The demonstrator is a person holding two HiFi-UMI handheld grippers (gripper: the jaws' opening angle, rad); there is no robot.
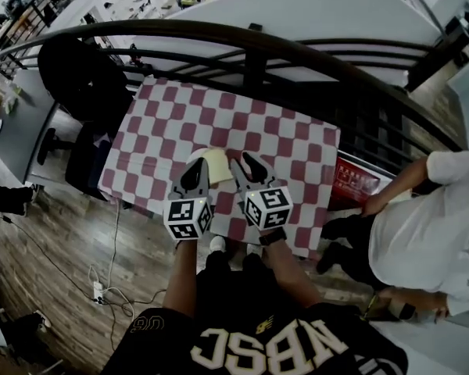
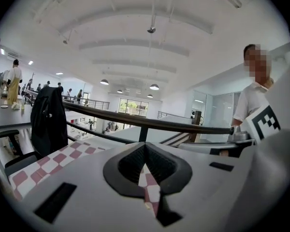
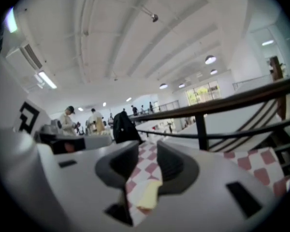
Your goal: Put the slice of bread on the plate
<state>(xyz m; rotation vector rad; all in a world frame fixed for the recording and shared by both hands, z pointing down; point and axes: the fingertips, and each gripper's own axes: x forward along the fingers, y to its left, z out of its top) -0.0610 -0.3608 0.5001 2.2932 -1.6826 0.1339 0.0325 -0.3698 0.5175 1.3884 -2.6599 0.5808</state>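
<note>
A worktop (image 1: 281, 143) under a red-and-white checked cloth fills the middle of the head view. A dark curved railing (image 1: 219, 33) runs along its far side. A person in a white shirt (image 1: 422, 233) stands off the worktop's right end. A black jacket (image 1: 82, 80) hangs over a chair near its left corner.

Both grippers are held side by side above the near half of the cloth, each carrying its marker cube.

The left gripper (image 2: 145, 146) has its jaws pressed together at the tips. Nothing is between them, and only a thin wedge of checked cloth shows lower down.

The right gripper (image 3: 149, 146) has its jaws spread a little. Its pads press on nothing, and cloth and a pale patch of bread show through the gap.

In the head view a white plate (image 1: 197, 155) sits on the cloth just past the gripper tips, partly hidden by the left gripper.

The slice of bread (image 1: 216, 165), pale yellow and roughly square, lies on that plate between the two gripper tips. Neither gripper is holding it.
</note>
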